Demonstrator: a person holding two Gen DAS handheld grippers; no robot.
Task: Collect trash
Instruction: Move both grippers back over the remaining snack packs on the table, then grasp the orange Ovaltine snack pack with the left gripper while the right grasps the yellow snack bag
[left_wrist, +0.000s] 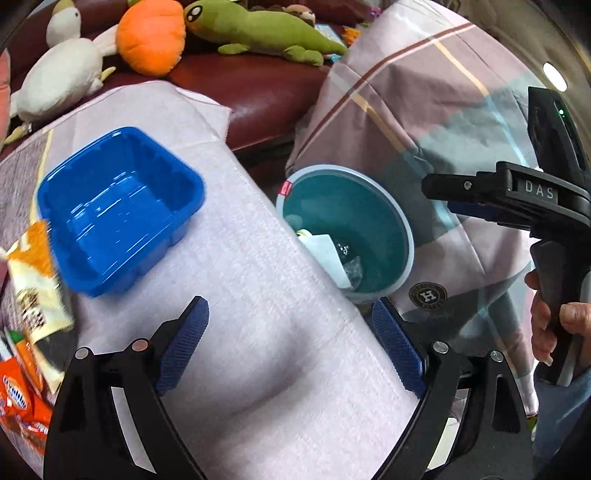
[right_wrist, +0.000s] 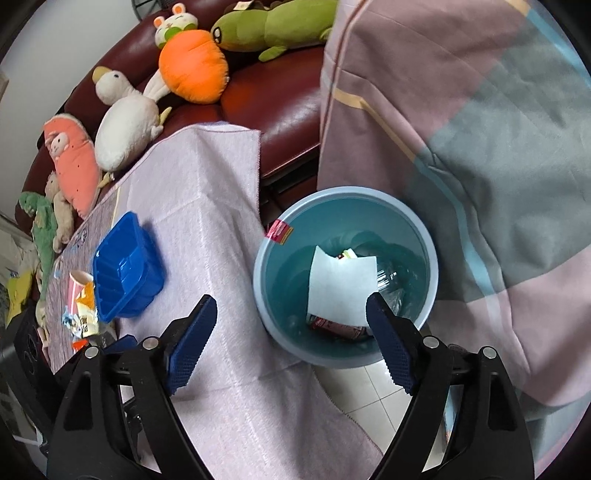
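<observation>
A teal waste bin (right_wrist: 424, 236) stands on the floor beside the cloth-covered table (right_wrist: 207, 206). Inside it lie a white paper sheet (right_wrist: 341, 286), a red wrapper (right_wrist: 332, 326) and clear plastic. My right gripper (right_wrist: 291, 321) hangs open above the bin's near rim, nothing between its blue pads. My left gripper (left_wrist: 291, 332) is open over the table cloth (left_wrist: 258, 295), empty, with the bin (left_wrist: 369, 206) beyond its right finger. Snack wrappers (left_wrist: 33, 280) lie at the table's left end, beside a blue plastic tub (left_wrist: 118, 206). A pink paper cup (right_wrist: 79, 280) stands behind the tub (right_wrist: 125, 269).
A dark red sofa (right_wrist: 280, 107) with several plush toys runs behind the table. A plaid blanket (right_wrist: 480, 147) drapes to the right of the bin. White floor tiles (right_wrist: 354, 391) show below the bin. In the left wrist view a hand holds the right gripper's handle (left_wrist: 554, 295).
</observation>
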